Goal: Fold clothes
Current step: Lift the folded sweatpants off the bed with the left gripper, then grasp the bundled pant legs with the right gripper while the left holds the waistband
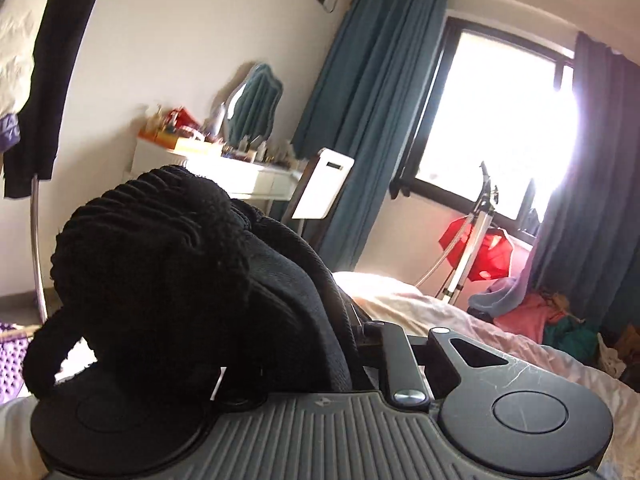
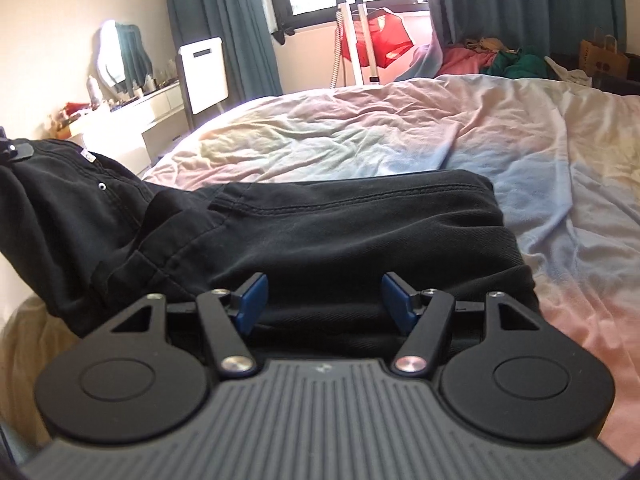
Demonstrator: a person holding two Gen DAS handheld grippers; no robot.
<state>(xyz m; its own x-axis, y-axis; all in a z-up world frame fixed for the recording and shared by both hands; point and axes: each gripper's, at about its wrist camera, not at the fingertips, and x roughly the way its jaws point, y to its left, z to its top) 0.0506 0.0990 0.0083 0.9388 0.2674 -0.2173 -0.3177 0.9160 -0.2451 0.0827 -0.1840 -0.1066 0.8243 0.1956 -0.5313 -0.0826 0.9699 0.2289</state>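
Right gripper [image 2: 324, 300] sits closest in the right wrist view, blue fingers [image 2: 253, 296] spread wide, nothing between them. Tips rest on or just over the black jeans [image 2: 320, 236]; contact can't be confirmed. Jeans lie folded across the near edge of the bed [image 2: 440, 128], seam running left-right. Waistband end rises toward the left of that view, rivet and small label visible, a bit of the other gripper at its far-left edge. Bed has a rumpled pastel sheet, pink, blue and yellow patches.

Left gripper [image 1: 352, 344] is mostly buried in black cloth in the left wrist view. Fabric bunches up over its left side and hides the fingertips. Cloth rises out of the jaw area, so it looks gripped, but finger gap isn't visible, can't tell for sure. Bunched black jeans [image 1: 168, 280] fill the lower left of that frame, lifted above the bed [image 1: 420, 308].

Background: teal curtains [image 1: 372, 120] flanking a bright window [image 1: 500, 120], white dresser [image 1: 224, 172] with clutter and a mirror [image 1: 252, 104], white panel heater [image 1: 324, 184] beside the curtain. Red garment [image 1: 476, 252] hangs on a stand under the window. Pile of pink and green clothes [image 1: 536, 316] lies beyond the bed's far side. Brown paper bag [image 2: 604, 60] at far right in the right wrist view.
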